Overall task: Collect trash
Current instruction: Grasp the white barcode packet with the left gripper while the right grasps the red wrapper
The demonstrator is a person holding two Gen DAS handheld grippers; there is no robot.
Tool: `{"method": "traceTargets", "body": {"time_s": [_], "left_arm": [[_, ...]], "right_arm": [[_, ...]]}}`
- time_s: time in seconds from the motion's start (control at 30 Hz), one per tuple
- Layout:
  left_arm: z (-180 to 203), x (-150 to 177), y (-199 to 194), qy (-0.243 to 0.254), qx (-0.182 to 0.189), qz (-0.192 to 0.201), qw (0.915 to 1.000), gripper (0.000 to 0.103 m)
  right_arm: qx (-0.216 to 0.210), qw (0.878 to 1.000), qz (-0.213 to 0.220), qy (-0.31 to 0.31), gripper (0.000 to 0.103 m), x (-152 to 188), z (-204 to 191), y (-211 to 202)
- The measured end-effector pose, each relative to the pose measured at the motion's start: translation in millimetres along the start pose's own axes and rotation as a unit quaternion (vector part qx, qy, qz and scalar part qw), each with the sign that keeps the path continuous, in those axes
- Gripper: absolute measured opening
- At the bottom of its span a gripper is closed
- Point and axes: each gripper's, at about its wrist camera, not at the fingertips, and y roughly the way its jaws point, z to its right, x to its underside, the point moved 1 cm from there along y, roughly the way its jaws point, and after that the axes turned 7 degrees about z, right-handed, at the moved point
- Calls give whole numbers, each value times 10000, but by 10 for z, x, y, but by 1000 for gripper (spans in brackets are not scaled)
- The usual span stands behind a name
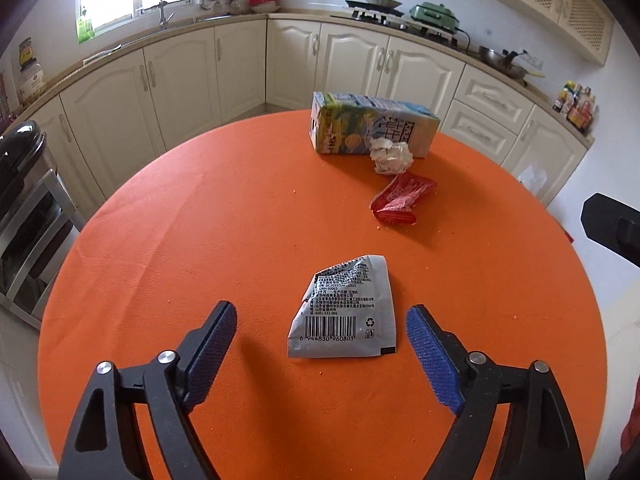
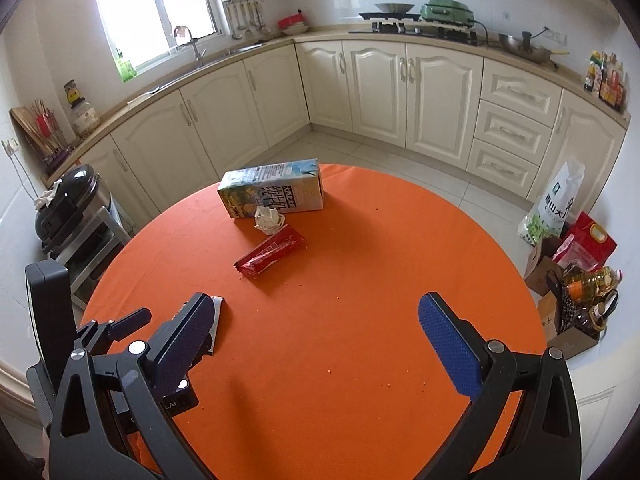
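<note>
lying flat on the round orange table (image 1: 168,240), the torn silver foil sachet (image 1: 345,312) sits between the spread jaws of the left gripper (image 1: 321,326), untouched. looks light, thin, slippery; pinch a raised crumpled edge. farther off: red wrapper (image 1: 400,199), crumpled white paper ball (image 1: 390,155), printed carton (image 1: 370,124). right gripper (image 2: 316,318) also open, empty.

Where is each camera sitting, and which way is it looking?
Left wrist: on the left gripper, looking down along its open fingers at the silver packet on the orange table.
Right wrist: on the right gripper, open over bare table; the left gripper shows at its left edge.
Both views share the milk carton, crumpled paper, red wrapper, and the kitchen cabinets behind.
</note>
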Motion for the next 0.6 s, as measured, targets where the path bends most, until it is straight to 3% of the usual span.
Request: {"method": "traceTargets", "body": {"time_s": [0.13,0.23,0.47,0.53,0.6], "left_arm": [[7,-126,66,70,-39,63,9999,67],[-21,-173,96,121,-17,108,9999,46],[-86,16,7,32,56,219,9997,29],[-167,31,-65,-42,-5,274,9996,26],[-264,15,-106,-121,-28,319,9994,17]], "right_arm": [[-27,9999,-111,65,103,2,30,171],[-72,9998,-196,44,103,-12,1,314],[-188,9988,-440,38,102,-81,-209,799],[-209,9985,-508,80,100,-111,-290,954],[-242,9977,-620,109,86,-127,-400,1123]]}}
